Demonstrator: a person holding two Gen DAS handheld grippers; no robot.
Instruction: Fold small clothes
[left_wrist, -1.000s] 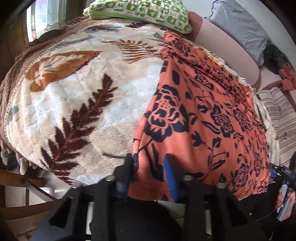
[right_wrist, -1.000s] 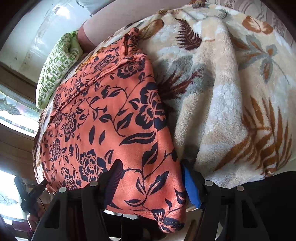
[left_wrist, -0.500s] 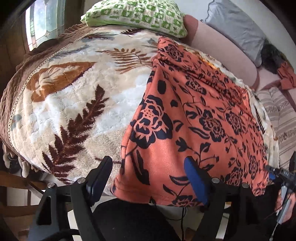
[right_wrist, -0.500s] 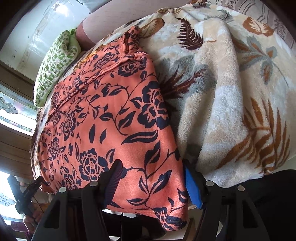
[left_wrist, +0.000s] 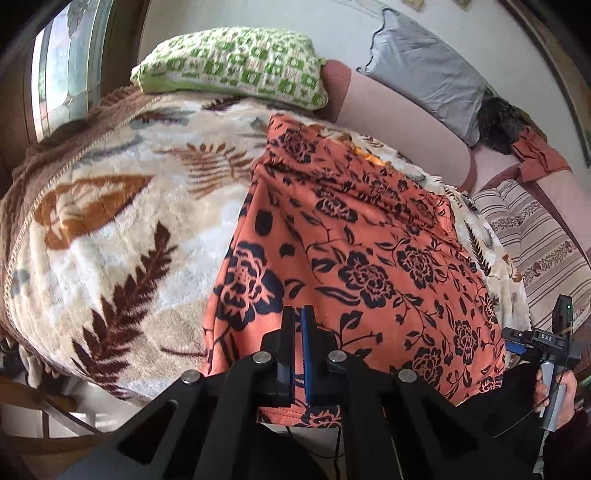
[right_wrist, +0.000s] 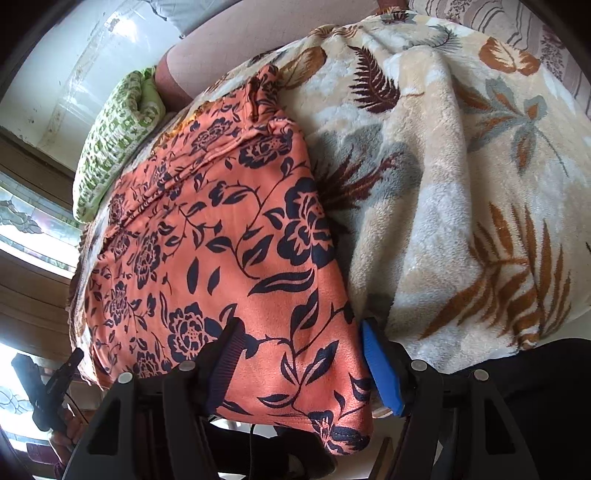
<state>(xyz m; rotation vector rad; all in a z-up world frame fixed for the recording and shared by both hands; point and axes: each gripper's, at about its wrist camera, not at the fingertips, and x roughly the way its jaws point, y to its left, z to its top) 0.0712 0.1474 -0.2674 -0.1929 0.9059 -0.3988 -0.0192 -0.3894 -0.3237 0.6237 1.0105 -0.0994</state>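
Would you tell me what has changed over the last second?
The left gripper opened wide, then closed again; its jaws now look shut over the orange garment, hem grip unclear. The right gripper stayed open astride the garment's corner; the garment stayed on the blanket.

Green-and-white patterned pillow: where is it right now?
Left wrist view: the green-and-white patterned pillow lies top centre, at the far end of the leaf-print fleece blanket, beyond the orange floral garment.

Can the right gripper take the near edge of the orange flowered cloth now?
Probably yes. The right gripper is open with the near edge of the orange cloth lying between its fingers, and nothing covers that edge.
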